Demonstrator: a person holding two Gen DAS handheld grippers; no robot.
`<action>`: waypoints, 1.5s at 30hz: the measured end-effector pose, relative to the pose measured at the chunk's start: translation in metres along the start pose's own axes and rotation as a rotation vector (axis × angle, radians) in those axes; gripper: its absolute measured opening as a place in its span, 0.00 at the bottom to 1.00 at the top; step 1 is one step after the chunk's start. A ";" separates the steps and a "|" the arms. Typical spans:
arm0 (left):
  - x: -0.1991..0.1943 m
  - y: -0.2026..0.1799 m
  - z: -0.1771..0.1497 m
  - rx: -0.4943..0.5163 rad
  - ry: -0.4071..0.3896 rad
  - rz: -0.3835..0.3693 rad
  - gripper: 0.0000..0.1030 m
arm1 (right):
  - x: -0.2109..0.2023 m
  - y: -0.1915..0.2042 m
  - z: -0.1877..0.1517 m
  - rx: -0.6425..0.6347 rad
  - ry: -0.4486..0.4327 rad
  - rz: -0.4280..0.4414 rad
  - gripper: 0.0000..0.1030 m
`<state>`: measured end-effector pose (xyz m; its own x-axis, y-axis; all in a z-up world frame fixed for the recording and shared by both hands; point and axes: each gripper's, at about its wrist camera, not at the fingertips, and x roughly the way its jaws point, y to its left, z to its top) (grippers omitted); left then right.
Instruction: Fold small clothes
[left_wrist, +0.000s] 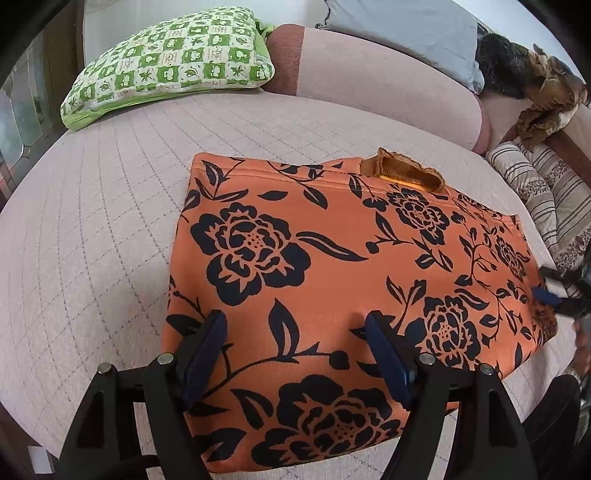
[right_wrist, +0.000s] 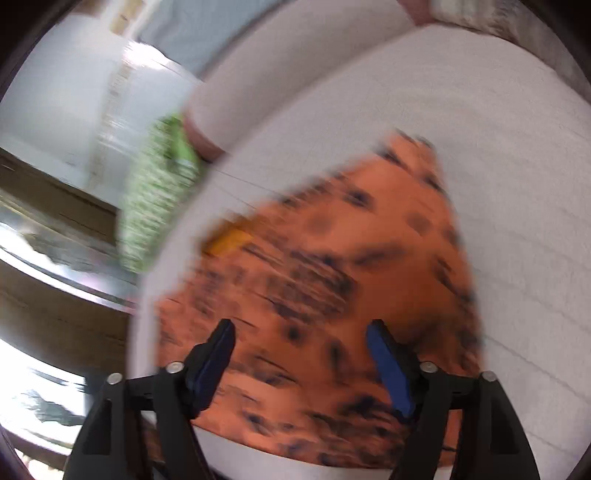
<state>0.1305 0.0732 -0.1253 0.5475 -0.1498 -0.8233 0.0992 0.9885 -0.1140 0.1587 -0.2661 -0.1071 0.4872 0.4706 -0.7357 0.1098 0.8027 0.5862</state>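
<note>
An orange garment with black flowers (left_wrist: 325, 280) lies folded flat on the pale quilted bed (left_wrist: 110, 240). A brown ribbed collar (left_wrist: 402, 171) shows at its far edge. My left gripper (left_wrist: 295, 336) is open and empty just above the garment's near edge. My right gripper (right_wrist: 301, 343) is open and empty above the same garment (right_wrist: 332, 280); that view is blurred by motion. The right gripper also shows in the left wrist view (left_wrist: 554, 295) at the garment's right edge.
A green and white checked pillow (left_wrist: 170, 62) lies at the back left. A pink bolster (left_wrist: 388, 85) and a grey-blue pillow (left_wrist: 406, 26) line the back. Striped bedding (left_wrist: 543, 192) and dark and brown fabric (left_wrist: 535, 74) sit at the right.
</note>
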 end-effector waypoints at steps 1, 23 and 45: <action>0.000 -0.002 0.000 0.007 0.008 0.009 0.75 | -0.008 -0.002 -0.003 0.025 -0.034 0.019 0.72; -0.008 -0.090 -0.004 0.058 -0.040 -0.037 0.77 | -0.051 -0.064 -0.070 0.413 -0.137 0.077 0.75; 0.012 -0.158 0.016 0.220 -0.075 0.029 0.77 | -0.101 -0.069 -0.049 0.213 -0.246 0.026 0.73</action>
<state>0.1350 -0.0848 -0.1085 0.6122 -0.1305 -0.7799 0.2565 0.9657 0.0397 0.0599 -0.3510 -0.0901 0.6840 0.3669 -0.6305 0.2605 0.6845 0.6809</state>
